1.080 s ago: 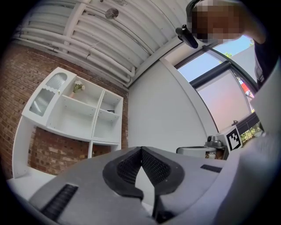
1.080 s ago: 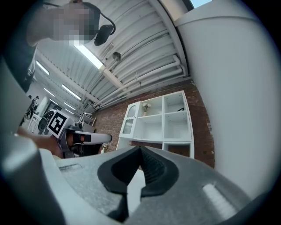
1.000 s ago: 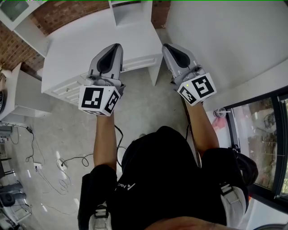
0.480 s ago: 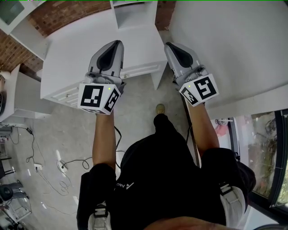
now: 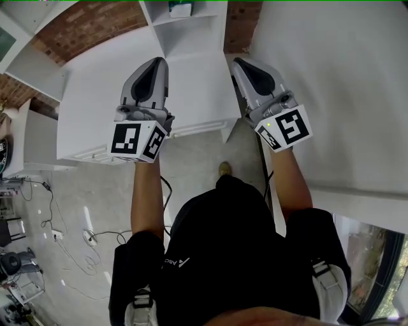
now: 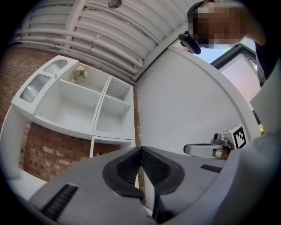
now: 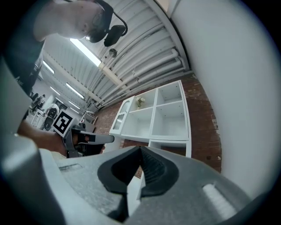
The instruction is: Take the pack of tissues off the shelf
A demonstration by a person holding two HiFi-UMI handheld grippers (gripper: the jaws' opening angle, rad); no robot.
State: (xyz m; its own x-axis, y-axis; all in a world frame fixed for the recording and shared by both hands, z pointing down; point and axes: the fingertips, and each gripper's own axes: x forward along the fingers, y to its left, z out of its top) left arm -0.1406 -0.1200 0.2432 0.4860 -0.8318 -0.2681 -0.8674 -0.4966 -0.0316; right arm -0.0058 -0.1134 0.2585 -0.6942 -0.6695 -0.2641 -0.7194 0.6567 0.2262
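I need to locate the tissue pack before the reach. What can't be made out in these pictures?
- Head view: a green-and-white thing in the shelf, cut off by the top edge, too small to identify.
- Left gripper view: the shelf's lowest part, hidden behind the left gripper.
- Right gripper view: the same part, hidden behind the right gripper.

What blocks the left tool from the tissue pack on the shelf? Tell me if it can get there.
Probably yes: nothing shows between the left tool and the green pack in the open shelf compartment ahead. It is short of it, and its jaws are shut, so they must open first.
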